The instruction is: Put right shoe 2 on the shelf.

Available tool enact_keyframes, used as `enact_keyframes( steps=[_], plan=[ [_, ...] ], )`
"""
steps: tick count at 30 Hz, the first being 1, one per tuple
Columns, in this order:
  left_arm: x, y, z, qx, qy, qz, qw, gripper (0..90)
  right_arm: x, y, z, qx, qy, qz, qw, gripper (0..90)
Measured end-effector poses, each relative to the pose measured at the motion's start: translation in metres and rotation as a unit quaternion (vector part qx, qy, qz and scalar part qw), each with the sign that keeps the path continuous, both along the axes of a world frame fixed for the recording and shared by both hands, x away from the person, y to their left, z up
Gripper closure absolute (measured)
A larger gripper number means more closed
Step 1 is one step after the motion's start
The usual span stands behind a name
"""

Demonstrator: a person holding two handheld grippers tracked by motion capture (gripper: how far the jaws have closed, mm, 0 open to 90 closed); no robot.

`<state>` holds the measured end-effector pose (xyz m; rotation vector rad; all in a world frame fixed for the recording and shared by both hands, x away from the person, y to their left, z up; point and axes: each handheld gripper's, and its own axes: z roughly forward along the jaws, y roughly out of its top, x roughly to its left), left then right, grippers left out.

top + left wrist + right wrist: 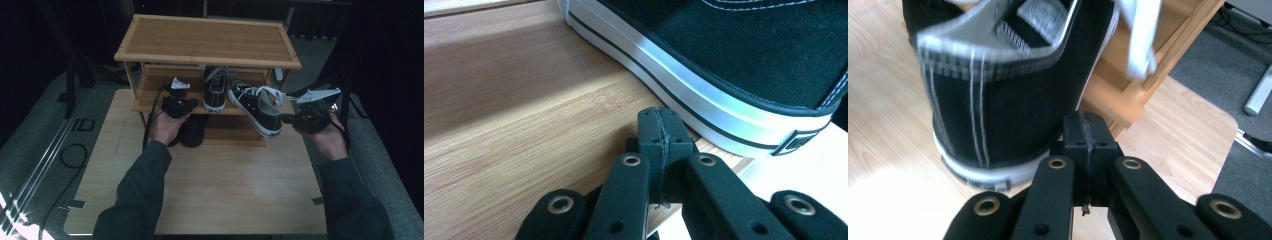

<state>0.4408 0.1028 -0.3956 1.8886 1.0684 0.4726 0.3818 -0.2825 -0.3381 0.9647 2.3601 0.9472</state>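
Looking down from the high view, you have two black sneakers on the middle shelf of the wooden shoe rack [150, 52]: the upright sneaker [215, 92] sits squarely, while the angled sneaker [255, 107] hangs its heel out past the shelf's front edge, over the bench [225, 185]. Your left gripper [177, 102] rests at the shelf front, just beside the upright shoe; your right gripper [300, 117] is close behind the angled shoe's heel. A dark object sits under the shelf, too dim to identify.

In the left gripper view, your jaws are pressed together with nothing between them, tip near the upright sneaker's [734, 65] white sole on the shelf board [514, 110]. Keep that hand still so it doesn't nudge the shoe.

In the right gripper view, your jaws are likewise closed and empty, aimed at the angled sneaker's [1008, 100] heel. I'd judge a push squarely on the heel's rubber, low and centred, slides it straight in; pushing high risks tipping it.
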Motion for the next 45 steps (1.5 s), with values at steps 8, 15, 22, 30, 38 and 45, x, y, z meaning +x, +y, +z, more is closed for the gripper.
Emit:
enact_keyframes(
  steps=[8, 15, 22, 30, 38, 45],
  plan=[
    [0.0, 0.0, 0.0, 0.0, 0.0, 0.0, 1.0, 89.9, -0.015, -0.005, -0.008, -0.003, 0.003, 0.011, 0.9999, 90.0],
    [0.0, 0.0, 0.0, 0.001, 0.0, 0.001, 1.0, 89.9, -0.032, -0.005, -0.011, -0.013, -0.002, 0.026, 0.9996, 90.0],
    [0.0, 0.0, 0.0, 0.002, 0.0, 0.001, 1.0, 90.0, -0.043, 0.002, -0.017, -0.016, 0.002, 0.05, 0.9986, 90.0],
    [0.0, 0.0, 0.0, 0.001, 0.0, 0.002, 1.0, 90.0, -0.045, 0.005, -0.014, -0.008, -0.002, 0.063, 0.998, 90.0],
    [0.0, 0.0, 0.001, 0.0, 0.004, 0.002, 1.0, 90.0, -0.046, 0.012, -0.011, 0.002, -0.016, 0.077, 0.9969, 90.0],
    [0.0, 0.0, 0.0, 0.0, 0.003, 0.002, 1.0, 90.0, -0.043, 0.025, -0.012, 0.014, -0.014, 0.096, 0.9952, 90.0]
  ],
)
